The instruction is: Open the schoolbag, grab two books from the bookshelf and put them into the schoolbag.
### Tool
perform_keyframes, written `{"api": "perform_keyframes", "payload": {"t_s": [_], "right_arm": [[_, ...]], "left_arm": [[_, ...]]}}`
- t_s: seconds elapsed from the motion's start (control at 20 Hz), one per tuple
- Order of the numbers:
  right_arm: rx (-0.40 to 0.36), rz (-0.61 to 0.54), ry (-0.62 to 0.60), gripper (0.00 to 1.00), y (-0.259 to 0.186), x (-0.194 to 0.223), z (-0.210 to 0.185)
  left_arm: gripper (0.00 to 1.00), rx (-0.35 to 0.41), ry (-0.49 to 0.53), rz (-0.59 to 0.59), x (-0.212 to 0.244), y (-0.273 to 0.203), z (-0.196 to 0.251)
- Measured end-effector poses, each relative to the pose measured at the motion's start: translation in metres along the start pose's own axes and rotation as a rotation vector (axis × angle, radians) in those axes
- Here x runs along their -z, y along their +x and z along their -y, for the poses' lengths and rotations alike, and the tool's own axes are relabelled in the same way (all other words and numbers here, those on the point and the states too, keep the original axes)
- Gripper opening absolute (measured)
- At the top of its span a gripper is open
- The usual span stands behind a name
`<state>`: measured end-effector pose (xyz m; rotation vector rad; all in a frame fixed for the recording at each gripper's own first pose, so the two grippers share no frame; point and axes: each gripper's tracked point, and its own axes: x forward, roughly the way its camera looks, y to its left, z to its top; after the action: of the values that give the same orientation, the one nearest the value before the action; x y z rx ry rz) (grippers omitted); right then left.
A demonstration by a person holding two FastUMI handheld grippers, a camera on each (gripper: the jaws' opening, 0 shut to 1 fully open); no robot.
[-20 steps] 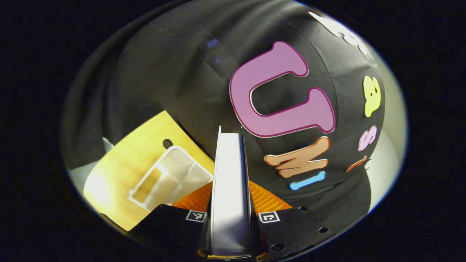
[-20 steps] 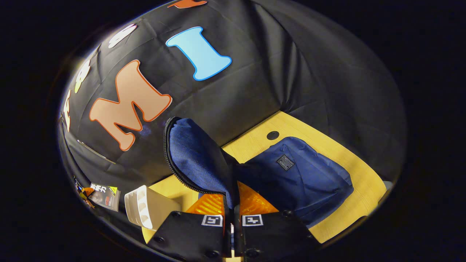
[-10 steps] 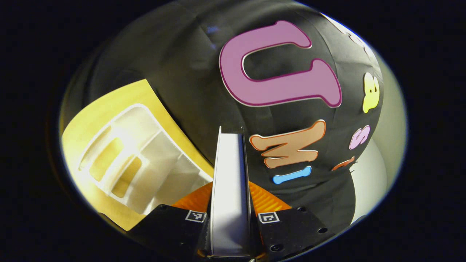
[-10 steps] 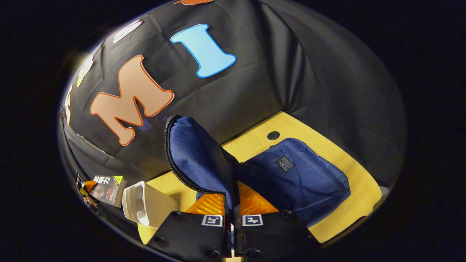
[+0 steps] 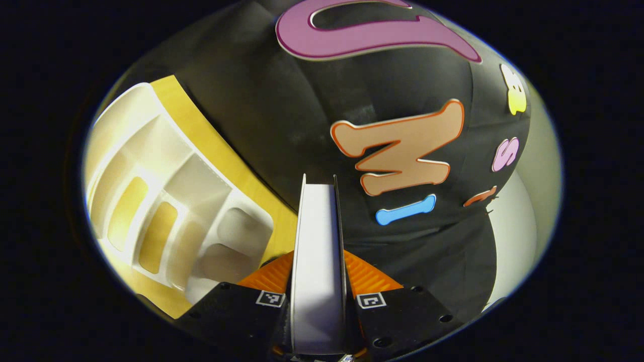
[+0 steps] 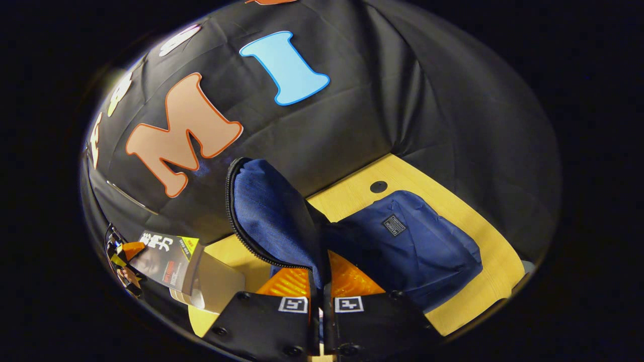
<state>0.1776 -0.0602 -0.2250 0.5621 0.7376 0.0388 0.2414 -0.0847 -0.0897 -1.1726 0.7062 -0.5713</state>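
In the left gripper view we find the left gripper (image 5: 319, 281) clamped on a book (image 5: 318, 261), one finger pressed to each cover; the book stands edge-on between them, its pale page block facing the camera and running up past the fingertips. To the left of the book lies the white plastic bookshelf (image 5: 166, 201), a divided rack with slotted walls, resting on the yellow wooden tabletop (image 5: 221, 156) close to that top's back edge, where the booth's black cloth wall (image 5: 282, 110) begins. In the right gripper view we find the right gripper (image 6: 322, 296) closed on the zip-edged flap (image 6: 266, 216) of the blue schoolbag (image 6: 412, 246) — both fingers pinch the fabric and the flap stands raised above them, its zipper teeth running along the curved left border. The body of the schoolbag lies flat on the tabletop (image 6: 483, 281) toward the right-hand edge, a small dark patch on its front, just beside a round hole (image 6: 378, 186) in the top near the back edge. At the lower left of this view the same book (image 6: 168, 261) shows its printed dark cover, held by the other gripper (image 6: 123, 261) in front of the bookshelf (image 6: 211, 286) — whether it touches the rack we cannot tell.
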Motion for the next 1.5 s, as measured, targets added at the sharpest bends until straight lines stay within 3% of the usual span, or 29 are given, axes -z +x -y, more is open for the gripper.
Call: {"api": "perform_keyframes", "payload": {"t_s": [0.45,0.95,1.5], "right_arm": [[-0.002,0.006,0.018,0.06,-0.003,-0.002,0.002],[-0.019,0.012,0.024,0.06,-0.004,-0.005,0.002],[-0.039,0.012,-0.021,0.07,0.002,-0.007,-0.008]], "left_arm": [[0.35,-0.001,-0.016,-0.114,0.071,0.084,0.004],[0.39,-0.013,-0.022,-0.218,0.153,0.156,-0.001],[0.37,-0.090,-0.073,-0.187,0.225,0.223,-0.030]]}}
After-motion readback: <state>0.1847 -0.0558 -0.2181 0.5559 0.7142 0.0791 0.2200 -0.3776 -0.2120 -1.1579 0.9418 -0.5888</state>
